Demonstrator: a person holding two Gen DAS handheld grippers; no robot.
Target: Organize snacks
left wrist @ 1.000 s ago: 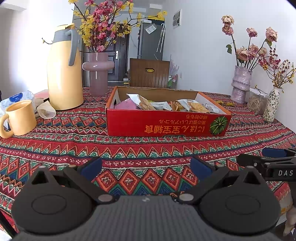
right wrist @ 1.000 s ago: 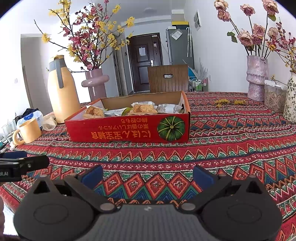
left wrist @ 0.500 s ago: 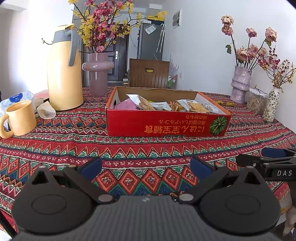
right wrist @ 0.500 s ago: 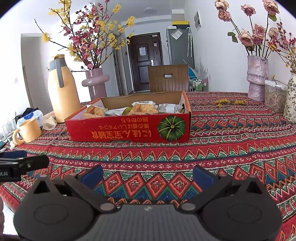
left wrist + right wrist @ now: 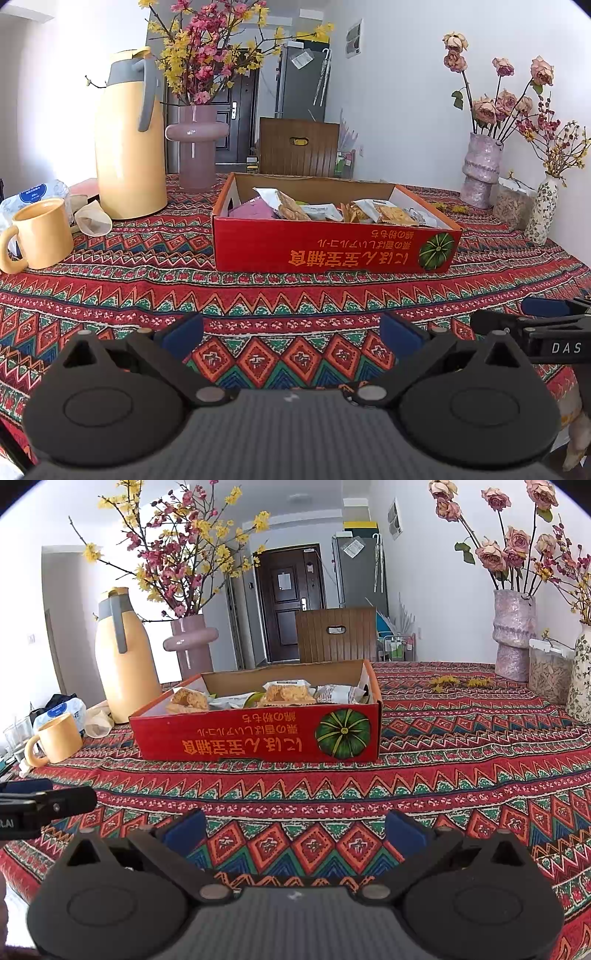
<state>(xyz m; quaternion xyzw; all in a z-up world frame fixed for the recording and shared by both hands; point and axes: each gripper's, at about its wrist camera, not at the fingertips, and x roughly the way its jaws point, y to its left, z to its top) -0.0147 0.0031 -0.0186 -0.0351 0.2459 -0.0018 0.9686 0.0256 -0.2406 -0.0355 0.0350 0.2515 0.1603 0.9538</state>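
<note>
A red cardboard box (image 5: 332, 251) with a pumpkin picture stands on the patterned tablecloth and holds several wrapped snack packets (image 5: 373, 214). It also shows in the right wrist view (image 5: 255, 738), with its snack packets (image 5: 284, 694) inside. My left gripper (image 5: 291, 332) is open and empty, low over the cloth in front of the box. My right gripper (image 5: 295, 827) is open and empty too, to the right of the left one. Each gripper's tip shows at the edge of the other's view.
A yellow thermos jug (image 5: 127, 147), a yellow mug (image 5: 40, 232) and a pink flower vase (image 5: 197, 144) stand left of the box. A rose vase (image 5: 480, 170), a jar (image 5: 511, 203) and a small patterned vase (image 5: 541, 212) stand at the right. A wooden chair (image 5: 299, 146) is behind.
</note>
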